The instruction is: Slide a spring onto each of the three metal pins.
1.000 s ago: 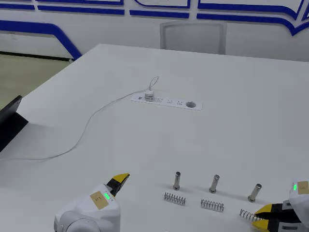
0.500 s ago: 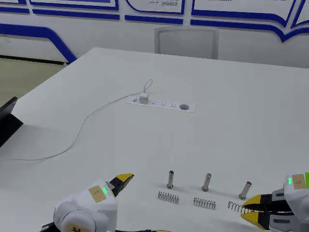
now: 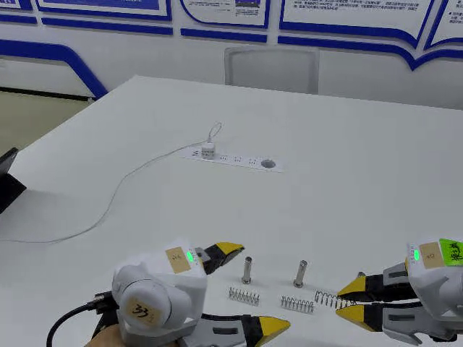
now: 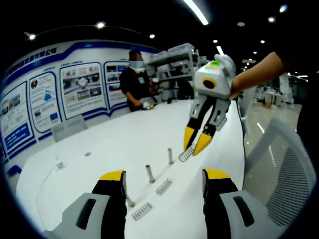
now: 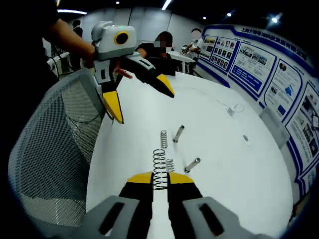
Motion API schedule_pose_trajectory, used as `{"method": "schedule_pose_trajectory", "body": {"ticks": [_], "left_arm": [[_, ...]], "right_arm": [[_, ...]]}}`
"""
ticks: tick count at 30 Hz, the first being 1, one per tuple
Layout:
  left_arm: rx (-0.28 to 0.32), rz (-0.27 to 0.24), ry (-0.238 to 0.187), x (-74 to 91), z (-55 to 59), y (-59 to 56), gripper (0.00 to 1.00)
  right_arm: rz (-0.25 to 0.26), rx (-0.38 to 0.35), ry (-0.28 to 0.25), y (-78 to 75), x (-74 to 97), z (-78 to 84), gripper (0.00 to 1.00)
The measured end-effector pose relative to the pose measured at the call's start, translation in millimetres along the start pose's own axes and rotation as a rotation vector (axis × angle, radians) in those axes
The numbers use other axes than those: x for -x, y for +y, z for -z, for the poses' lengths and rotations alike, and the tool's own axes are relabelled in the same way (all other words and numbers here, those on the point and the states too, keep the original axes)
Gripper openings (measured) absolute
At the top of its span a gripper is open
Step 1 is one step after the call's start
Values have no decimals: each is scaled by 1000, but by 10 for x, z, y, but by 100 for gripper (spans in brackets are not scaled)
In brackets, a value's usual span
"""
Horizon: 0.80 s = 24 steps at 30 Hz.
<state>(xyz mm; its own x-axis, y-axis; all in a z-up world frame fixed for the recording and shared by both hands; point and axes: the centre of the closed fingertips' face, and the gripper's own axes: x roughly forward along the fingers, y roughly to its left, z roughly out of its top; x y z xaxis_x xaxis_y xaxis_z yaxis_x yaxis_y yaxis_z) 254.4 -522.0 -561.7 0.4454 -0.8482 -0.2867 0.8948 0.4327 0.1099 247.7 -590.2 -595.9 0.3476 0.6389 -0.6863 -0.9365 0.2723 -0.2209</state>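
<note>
Right gripper (image 3: 353, 298), lower right of the head view, is clamped on one end of a spring (image 3: 329, 297). The spring juts out along the jaws toward frame left, close to level as far as I can judge. That's the crux, because the pins stand upright on the tabletop (image 3: 325, 202), so the spring's long axis runs crosswise to theirs.

The middle pin (image 3: 300, 273) sits just up-left of the free end, and the left pin (image 3: 247, 269) is further left. In the left gripper view the third pin (image 4: 170, 155) stands just beside the held spring. Two loose springs (image 3: 244, 295) lie in front of the pins.

Left gripper (image 4: 163, 175) gapes open and empty at lower left, so the right one looks better placed.
</note>
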Motion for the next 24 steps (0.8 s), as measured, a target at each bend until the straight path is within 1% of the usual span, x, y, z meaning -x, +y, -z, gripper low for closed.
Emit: {"method": "schedule_pose_trajectory", "body": {"ticks": [2,3,5,6,9,11,13,15,18,20,22,24], "left_arm": [[-4,21,-1,-35,-28,-51,59],[-6,27,-3,-49,-40,-68,60],[-5,56,-5,-73,-62,-134,59],[-12,70,-5,-82,-68,-164,55],[-27,104,9,-99,-63,-237,46],[-42,115,21,-118,-54,-271,47],[-46,131,25,-122,-55,-296,47],[-48,145,22,-126,-72,-324,42],[-58,154,20,-140,-91,-339,35],[-56,164,8,-150,-121,-349,33],[-58,182,13,-162,-124,-372,32],[-84,202,29,-181,-103,-398,32]], "right_arm": [[-11,9,-7,28,14,-49,10],[-14,15,-10,40,18,-69,10],[-24,29,-14,68,23,-118,10],[-29,39,-16,88,25,-150,10],[-42,61,-23,131,28,-220,10],[-50,75,-27,159,29,-270,10],[-56,86,-29,178,27,-297,10],[-63,96,-33,207,29,-336,10],[-73,115,-32,250,28,-368,10],[-84,128,-25,286,30,-376,10],[-88,136,-22,308,31,-379,10],[-90,144,-16,319,33,-372,10]]}}
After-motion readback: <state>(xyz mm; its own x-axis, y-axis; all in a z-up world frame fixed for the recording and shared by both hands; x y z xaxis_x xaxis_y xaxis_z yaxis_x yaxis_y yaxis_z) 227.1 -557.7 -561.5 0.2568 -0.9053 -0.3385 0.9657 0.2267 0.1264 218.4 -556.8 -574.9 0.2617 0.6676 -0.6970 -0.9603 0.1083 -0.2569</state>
